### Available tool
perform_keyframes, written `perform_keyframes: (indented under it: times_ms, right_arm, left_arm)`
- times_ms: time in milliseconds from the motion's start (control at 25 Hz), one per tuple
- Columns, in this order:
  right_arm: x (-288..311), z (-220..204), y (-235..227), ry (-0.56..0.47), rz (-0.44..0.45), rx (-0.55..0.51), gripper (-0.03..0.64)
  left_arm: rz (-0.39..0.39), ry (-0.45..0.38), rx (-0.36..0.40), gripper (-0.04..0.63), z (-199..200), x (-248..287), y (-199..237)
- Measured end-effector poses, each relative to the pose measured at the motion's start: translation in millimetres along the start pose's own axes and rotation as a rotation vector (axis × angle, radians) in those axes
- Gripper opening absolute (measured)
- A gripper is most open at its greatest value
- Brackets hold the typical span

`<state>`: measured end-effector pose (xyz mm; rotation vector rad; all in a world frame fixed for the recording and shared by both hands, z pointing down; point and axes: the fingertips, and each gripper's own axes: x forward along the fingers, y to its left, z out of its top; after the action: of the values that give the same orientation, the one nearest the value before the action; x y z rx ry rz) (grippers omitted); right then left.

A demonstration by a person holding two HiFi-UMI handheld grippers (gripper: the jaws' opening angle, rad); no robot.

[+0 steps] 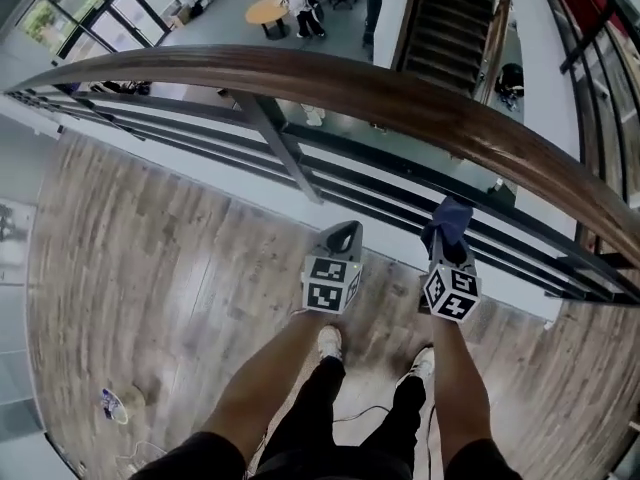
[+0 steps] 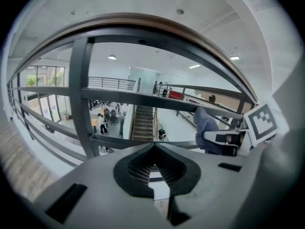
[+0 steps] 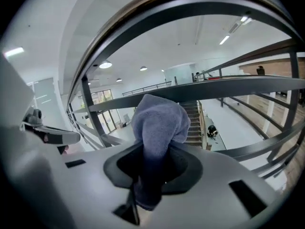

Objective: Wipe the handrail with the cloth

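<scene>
Cloth (image 1: 450, 220), a blue-grey bunch, stood up out of the right hand-held gripper (image 1: 447, 248) in the head view. It sat below and short of the brown wooden handrail (image 1: 400, 93), which curved across the frame above dark metal rails (image 1: 300, 158). Cloth and wood were apart, so wiping looked not yet begun. The left hand-held gripper (image 1: 343, 233) hung beside the right one over the plank floor (image 1: 150, 268) and carried nothing. In the left gripper view, that gripper's jaws met at their tips, with only the ribbed hollow between them and nothing in it. The handrail arched overhead, and the other gripper with its cloth showed off to one side. In the right gripper view the jaws were clamped on the cloth's lower part: a short tail hung below the pinch and a soft rounded wad rose above it, with the handrail high over both. Judged from its folds, the cloth would be light, limp and easily squashed, with nothing to break. A hold low on the bunch suited it, since that left the wad free to press and drape over the rail's rounded top. Hard rubbing might drag so soft a thing out of the jaws, so a firm pinch mattered. The handrail looked stiff, smooth and fixed, needing no holding.
</scene>
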<state>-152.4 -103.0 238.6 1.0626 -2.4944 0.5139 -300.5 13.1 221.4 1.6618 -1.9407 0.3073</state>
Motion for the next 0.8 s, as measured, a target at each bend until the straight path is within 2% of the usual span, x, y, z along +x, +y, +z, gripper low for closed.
perform_keyframes:
  times_ms: [120, 240, 400, 560, 800]
  right_arm:
    - [54.2, 3.8, 68.3, 0.001, 0.061, -0.045, 0.093]
    - [102.0, -0.6, 127.3, 0.025, 0.116, -0.067, 0.092]
    - [150.7, -11.4, 188.4, 0.053, 0.162, -0.121, 0.093]
    - [185.9, -12.5, 247.2, 0.062, 0.209, -0.152, 0.094]
    - [225.6, -26.8, 290.7, 0.098, 0.214, -0.185, 0.094]
  left_arm:
    - [0.041, -0.021, -0.037, 0.003, 1.1, -4.9, 75.6]
    - [0.065, -0.022, -0.031, 0.002, -5.5, -5.8, 135.4]
    - [0.096, -0.032, -0.111, 0.003, -12.0, -0.5, 197.2]
    - [0.112, -0.037, -0.151, 0.002, -12.3, 1.6, 235.3]
    - [0.166, -0.026, -0.119, 0.002, -19.7, 11.5, 260.0]
